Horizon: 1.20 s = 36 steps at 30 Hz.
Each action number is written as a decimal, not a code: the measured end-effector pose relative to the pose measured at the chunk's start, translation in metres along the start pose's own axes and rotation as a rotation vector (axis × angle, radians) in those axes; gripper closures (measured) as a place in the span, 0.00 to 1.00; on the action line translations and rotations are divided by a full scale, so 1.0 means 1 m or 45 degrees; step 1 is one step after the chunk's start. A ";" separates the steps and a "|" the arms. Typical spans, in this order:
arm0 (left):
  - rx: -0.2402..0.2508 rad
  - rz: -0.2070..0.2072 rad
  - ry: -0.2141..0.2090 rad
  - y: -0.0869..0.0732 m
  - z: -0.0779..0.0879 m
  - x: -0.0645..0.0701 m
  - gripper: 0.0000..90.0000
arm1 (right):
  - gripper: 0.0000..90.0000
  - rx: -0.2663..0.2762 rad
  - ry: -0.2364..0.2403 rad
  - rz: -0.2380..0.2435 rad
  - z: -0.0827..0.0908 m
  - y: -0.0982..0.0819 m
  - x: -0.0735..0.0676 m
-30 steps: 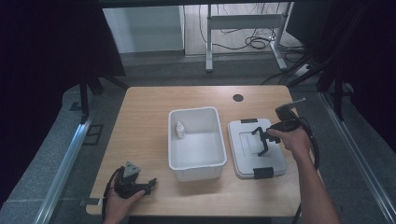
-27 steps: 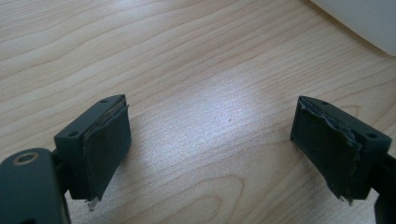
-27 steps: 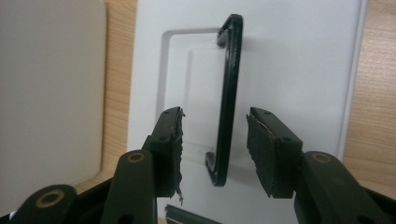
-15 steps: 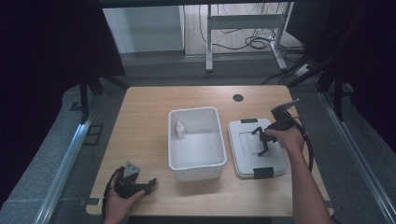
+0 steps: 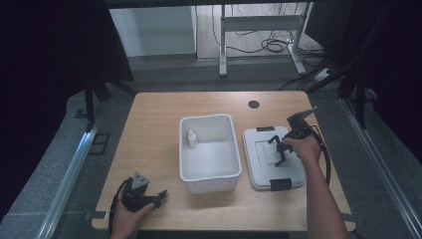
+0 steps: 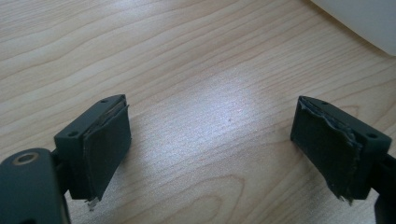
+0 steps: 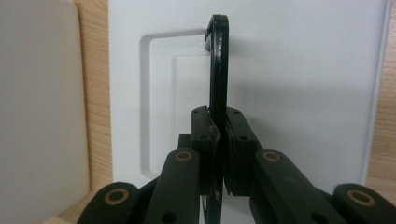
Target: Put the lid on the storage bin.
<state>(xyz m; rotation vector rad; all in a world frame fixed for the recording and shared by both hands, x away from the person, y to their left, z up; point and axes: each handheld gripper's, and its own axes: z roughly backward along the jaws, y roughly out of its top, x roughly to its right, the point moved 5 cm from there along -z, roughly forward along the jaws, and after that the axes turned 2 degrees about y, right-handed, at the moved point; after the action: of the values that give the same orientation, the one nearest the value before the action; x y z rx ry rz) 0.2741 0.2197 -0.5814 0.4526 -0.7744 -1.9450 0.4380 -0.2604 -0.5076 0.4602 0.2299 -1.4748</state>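
Bare table [image 5: 149, 129] around left tool [image 6: 210, 154], jaws apart; right tool [image 7: 218, 154] just clamped on lid handle [image 7: 217, 70].

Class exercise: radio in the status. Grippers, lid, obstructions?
Right gripper shut on lid handle. Left gripper open, idle. Lid flat beside bin. Nothing in the way.

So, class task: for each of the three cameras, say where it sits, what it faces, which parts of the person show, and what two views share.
High view: above the person's side, facing forward and down on the table; both forearms and hands show.
Left gripper view: on the left hand-held gripper, facing bare tabletop; its jaws stand open.
Right gripper view: on the right hand-held gripper, facing the lid; its jaws are shut on the black handle.
Shared: the high and right gripper views both show lid, handle and tub.
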 end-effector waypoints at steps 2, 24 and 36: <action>-0.001 0.000 0.000 0.000 0.000 0.000 0.13 | 0.95 0.006 0.008 -0.018 0.001 0.000 -0.002; 0.001 0.002 0.001 0.000 0.000 0.000 0.13 | 0.95 0.105 0.021 -0.050 0.065 0.001 -0.025; -0.001 -0.002 0.001 0.000 0.000 0.000 0.13 | 0.95 0.148 0.067 -0.014 0.092 0.005 -0.053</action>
<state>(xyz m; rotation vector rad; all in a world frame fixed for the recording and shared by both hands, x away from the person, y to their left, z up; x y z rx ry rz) 0.2739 0.2199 -0.5812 0.4532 -0.7730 -1.9466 0.4258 -0.2524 -0.4026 0.5927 0.1887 -1.4930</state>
